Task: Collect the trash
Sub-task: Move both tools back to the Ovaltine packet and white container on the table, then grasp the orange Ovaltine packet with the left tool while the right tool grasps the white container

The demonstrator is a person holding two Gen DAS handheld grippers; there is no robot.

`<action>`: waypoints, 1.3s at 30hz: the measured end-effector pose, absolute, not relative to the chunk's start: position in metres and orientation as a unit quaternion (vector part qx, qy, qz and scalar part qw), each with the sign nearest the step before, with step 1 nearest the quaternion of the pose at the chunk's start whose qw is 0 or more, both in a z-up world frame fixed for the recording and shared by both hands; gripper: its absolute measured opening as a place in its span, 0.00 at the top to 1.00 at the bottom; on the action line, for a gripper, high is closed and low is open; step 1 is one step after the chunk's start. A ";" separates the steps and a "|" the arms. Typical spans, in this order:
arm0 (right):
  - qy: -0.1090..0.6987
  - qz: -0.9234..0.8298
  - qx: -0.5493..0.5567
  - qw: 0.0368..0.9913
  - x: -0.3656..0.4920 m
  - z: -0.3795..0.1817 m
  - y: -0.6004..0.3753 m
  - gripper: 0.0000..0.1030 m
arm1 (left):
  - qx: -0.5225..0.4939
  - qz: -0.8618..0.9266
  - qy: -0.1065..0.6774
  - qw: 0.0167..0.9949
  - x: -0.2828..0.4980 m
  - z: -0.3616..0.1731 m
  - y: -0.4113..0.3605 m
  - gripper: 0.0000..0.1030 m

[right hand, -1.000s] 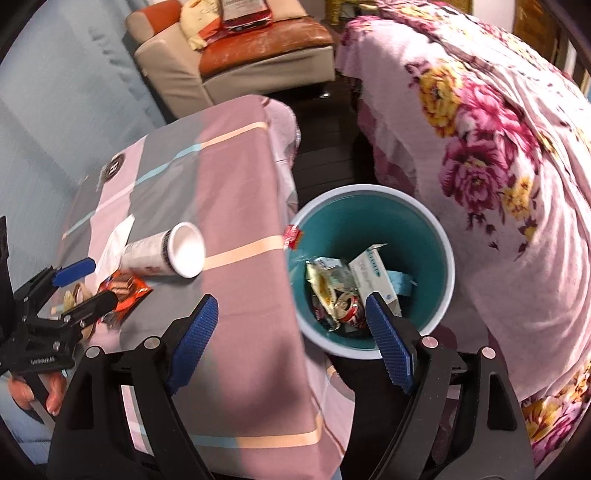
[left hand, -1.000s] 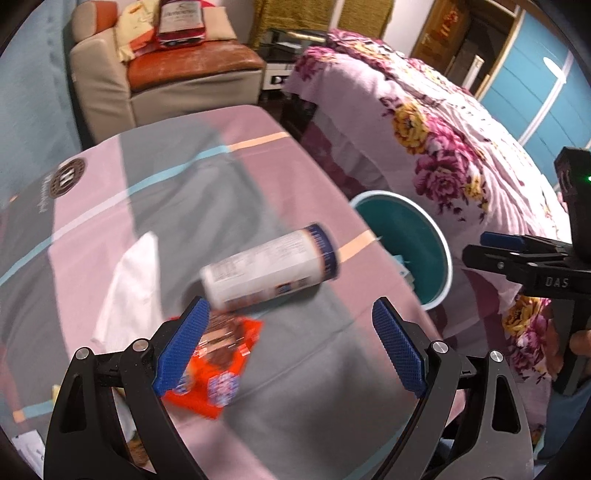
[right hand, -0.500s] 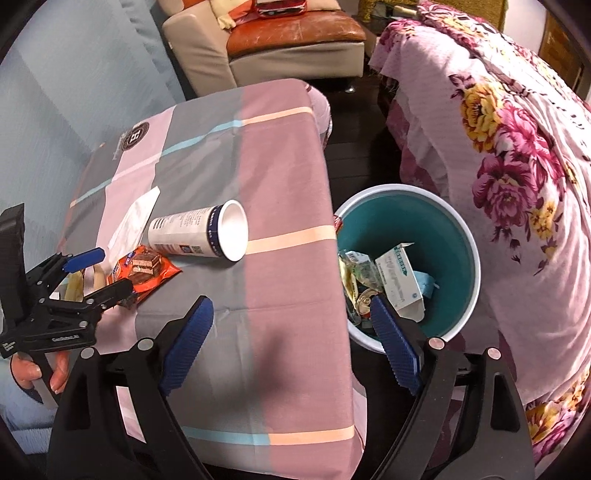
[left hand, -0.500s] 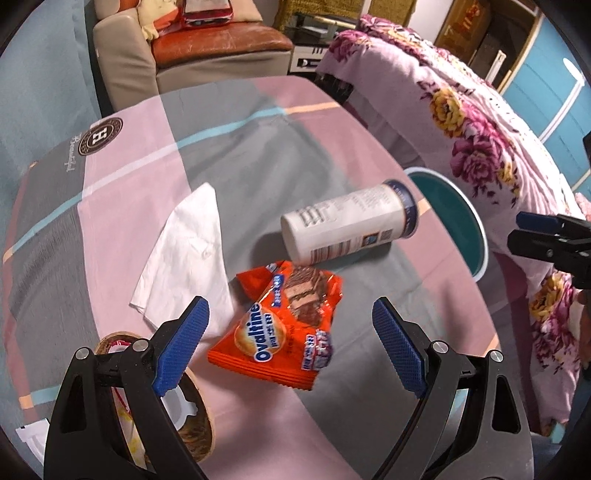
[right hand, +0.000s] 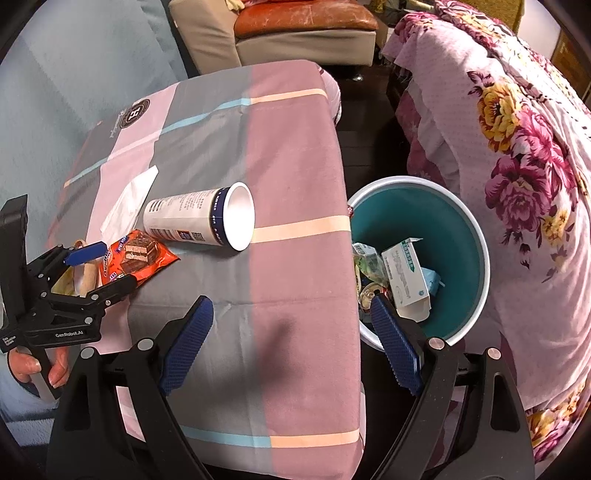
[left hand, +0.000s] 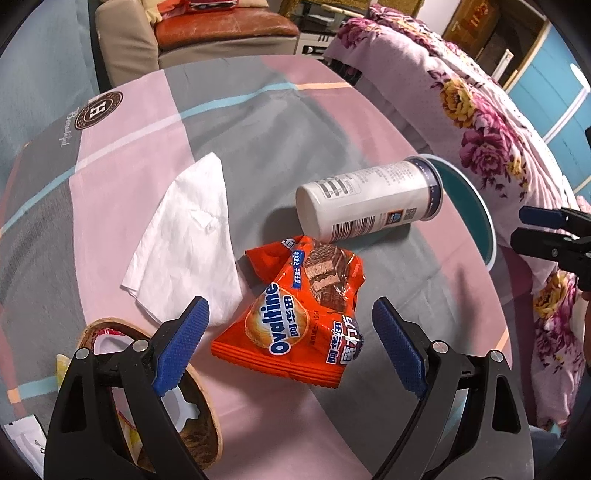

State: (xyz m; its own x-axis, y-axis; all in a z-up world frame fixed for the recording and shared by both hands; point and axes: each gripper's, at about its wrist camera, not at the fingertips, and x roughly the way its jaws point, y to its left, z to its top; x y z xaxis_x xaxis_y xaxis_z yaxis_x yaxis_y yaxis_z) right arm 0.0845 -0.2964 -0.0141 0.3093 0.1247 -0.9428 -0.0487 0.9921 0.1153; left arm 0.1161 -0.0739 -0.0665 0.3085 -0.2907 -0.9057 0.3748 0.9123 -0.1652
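An orange Ovaltine wrapper (left hand: 295,314) lies on the table cloth (left hand: 277,147), and my left gripper (left hand: 288,306) hovers open just over it, one finger on each side. A white paper cup (left hand: 369,199) lies on its side behind the wrapper, and a white napkin (left hand: 188,243) lies to the left. My right gripper (right hand: 291,306) is open and empty above the table's near right edge, beside the teal bin (right hand: 484,258). From that side I also see the cup (right hand: 199,218), the wrapper (right hand: 136,258) and the left gripper (right hand: 107,267).
The bin stands on the floor between the table and a floral-covered bed (right hand: 517,147), and holds a white box (right hand: 404,280) and other litter. A wooden bowl (left hand: 207,424) with scraps sits at the table's near left. A sofa (right hand: 295,33) stands behind.
My left gripper has come down and shifted from the cup to over the orange wrapper. My right gripper has slid from above the bin toward the table edge, and its jaws are slightly wider.
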 end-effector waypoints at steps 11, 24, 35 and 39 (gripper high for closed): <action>0.589 0.061 0.018 0.805 0.092 -0.016 -0.287 0.20 | 0.038 -0.218 0.547 0.807 0.118 -0.070 -0.076 0.12; 0.596 0.068 -0.036 0.800 0.101 -0.012 -0.273 0.20 | 0.042 -0.241 0.527 0.814 0.112 -0.057 -0.073 0.49; 0.578 0.145 -0.195 0.779 0.129 -0.011 -0.200 0.20 | -0.027 -0.185 0.498 0.847 0.134 -0.026 -0.010 0.49; 0.576 0.183 -0.244 0.758 0.140 -0.026 -0.172 0.20 | -0.045 -0.165 0.493 0.853 0.142 -0.022 0.011 0.49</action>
State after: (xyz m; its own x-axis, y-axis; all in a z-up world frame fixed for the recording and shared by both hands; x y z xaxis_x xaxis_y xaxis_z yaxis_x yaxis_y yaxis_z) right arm 0.1398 -0.1724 -0.0258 0.2688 -0.0041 -0.9632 -0.5579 0.8145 -0.1592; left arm 0.1423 0.0110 -0.0224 0.4601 -0.3261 -0.8258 0.2380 0.9414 -0.2391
